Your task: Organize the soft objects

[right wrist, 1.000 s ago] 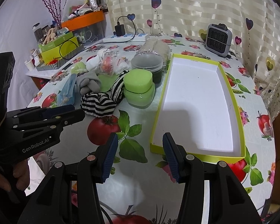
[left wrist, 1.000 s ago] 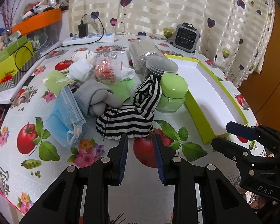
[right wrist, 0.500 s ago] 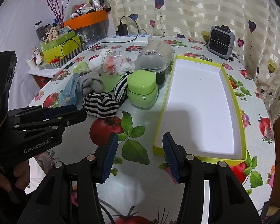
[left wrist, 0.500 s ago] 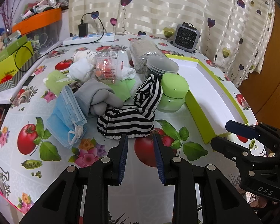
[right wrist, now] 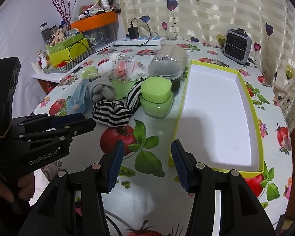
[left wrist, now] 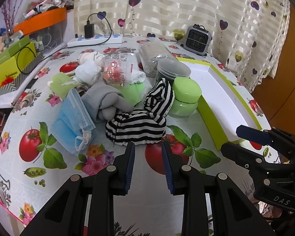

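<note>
A black-and-white striped cloth [left wrist: 139,122] lies on the tomato-print tablecloth, just beyond my left gripper [left wrist: 148,147], which is open and empty. It also shows in the right wrist view [right wrist: 113,113]. A grey sock bundle [left wrist: 106,102], a blue face mask [left wrist: 73,116] and white socks [left wrist: 88,72] lie behind and to its left. An empty lime-edged white tray [right wrist: 218,118] lies on the right. My right gripper [right wrist: 147,149] is open and empty, near the tray's near left corner.
A green lidded jar [left wrist: 184,100] and a clear tub [left wrist: 172,71] stand between the cloths and the tray. A packet with orange contents [left wrist: 116,71], green paper [left wrist: 131,93], a power strip [left wrist: 96,38], a small grey heater [left wrist: 196,39] and boxes [left wrist: 11,63] stand further back.
My left gripper has edged slightly forward toward the striped cloth. The right gripper has shifted a little to the left and forward. Nothing was taken hold of.
</note>
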The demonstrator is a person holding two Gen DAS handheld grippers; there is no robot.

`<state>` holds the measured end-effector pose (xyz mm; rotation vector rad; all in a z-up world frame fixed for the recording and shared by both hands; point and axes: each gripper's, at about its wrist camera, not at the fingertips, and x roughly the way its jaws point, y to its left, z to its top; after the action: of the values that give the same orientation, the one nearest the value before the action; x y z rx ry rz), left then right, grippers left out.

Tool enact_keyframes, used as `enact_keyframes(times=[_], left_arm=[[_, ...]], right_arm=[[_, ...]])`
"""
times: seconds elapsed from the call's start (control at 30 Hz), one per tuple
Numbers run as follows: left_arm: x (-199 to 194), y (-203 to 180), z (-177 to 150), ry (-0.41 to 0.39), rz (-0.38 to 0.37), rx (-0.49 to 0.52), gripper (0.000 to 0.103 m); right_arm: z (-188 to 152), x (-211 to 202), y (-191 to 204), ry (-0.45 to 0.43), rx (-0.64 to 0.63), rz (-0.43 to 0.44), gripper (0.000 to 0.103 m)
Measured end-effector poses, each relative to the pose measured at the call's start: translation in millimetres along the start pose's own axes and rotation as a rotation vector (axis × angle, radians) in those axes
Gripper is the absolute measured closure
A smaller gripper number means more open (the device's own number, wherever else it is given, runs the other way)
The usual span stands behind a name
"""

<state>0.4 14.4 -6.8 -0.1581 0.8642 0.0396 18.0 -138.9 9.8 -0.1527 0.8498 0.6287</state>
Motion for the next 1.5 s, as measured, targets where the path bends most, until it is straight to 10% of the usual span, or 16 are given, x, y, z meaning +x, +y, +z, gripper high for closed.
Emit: enact_keyframes(times=[1.5], left_arm=[[3.0,118.3,9.7,-0.034,0.044,-0.235,0.059]], right_arm=[[33.0,84.6,37.9,0.053,-0.009,0.159,0.048]])
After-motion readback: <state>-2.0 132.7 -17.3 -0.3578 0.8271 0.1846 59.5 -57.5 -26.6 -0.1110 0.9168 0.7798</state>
